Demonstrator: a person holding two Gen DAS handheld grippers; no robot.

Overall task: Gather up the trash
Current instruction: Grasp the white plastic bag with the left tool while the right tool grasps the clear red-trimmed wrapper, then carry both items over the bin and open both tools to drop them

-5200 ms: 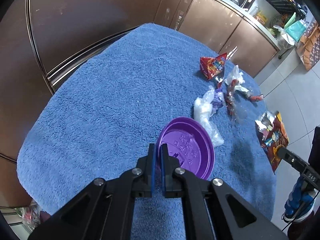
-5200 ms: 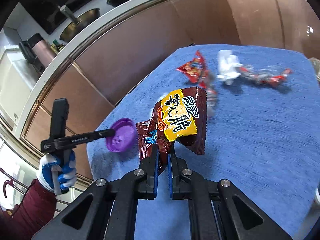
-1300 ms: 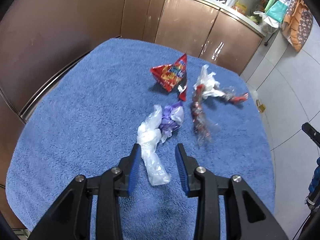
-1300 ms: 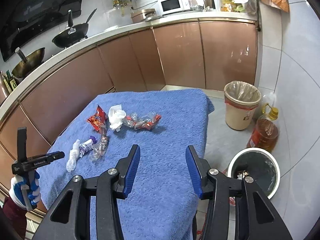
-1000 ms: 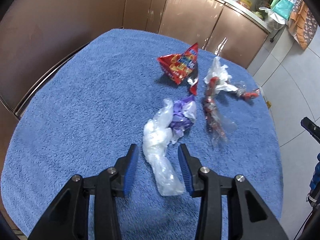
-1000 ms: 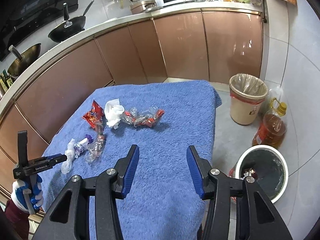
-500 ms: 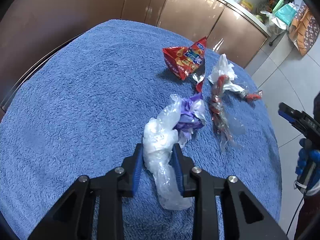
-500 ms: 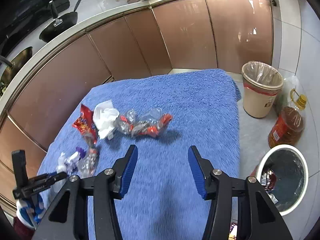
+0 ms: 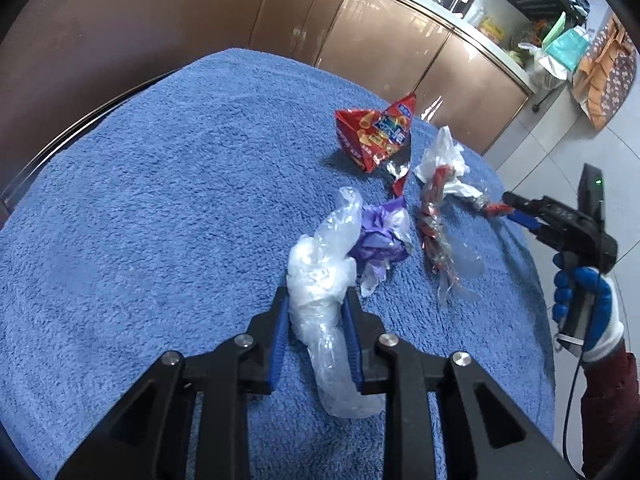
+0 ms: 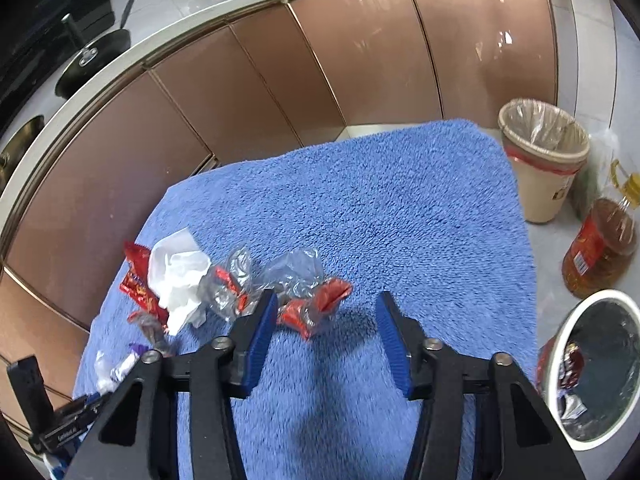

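**Left tongs grip the clear plastic bag; right tongs hang wide over the red wrapper**

In the left wrist view, low and centre, the left gripper (image 9: 314, 312) has its two blue-padded fingers pressed against either side of a crumpled clear plastic bag (image 9: 320, 276), narrow and closed upon it. The bag lies on the blue towel (image 9: 160, 208) that covers the table, its tail trailing back between the black finger arms towards the bottom of the frame. Touching the bag's upper right edge is a wad of purple wrapper (image 9: 380, 236). Just right of that lies a twisted red-and-clear wrapper (image 9: 434, 232), and above it a white crumpled tissue (image 9: 444, 156). A red snack packet (image 9: 376, 136) stands like a small tent in the upper middle of the frame. At the right edge a blue-and-white gloved hand (image 9: 584, 308) holds the other tool's handle.

In the right wrist view, the right gripper (image 10: 326, 320) holds its blue pads wide apart, gripping nothing. A red and clear wrapper (image 10: 308, 300) lies on the towel (image 10: 400, 208) just beside the left pad, in the middle of the frame. The white tissue (image 10: 176, 276) and the red packet (image 10: 136, 276) sit further left. On the floor at lower right a white-rimmed bin (image 10: 560, 344) holds some wrappers; at upper right stand a beige lined bin (image 10: 540, 168) and an oil bottle (image 10: 600, 244).
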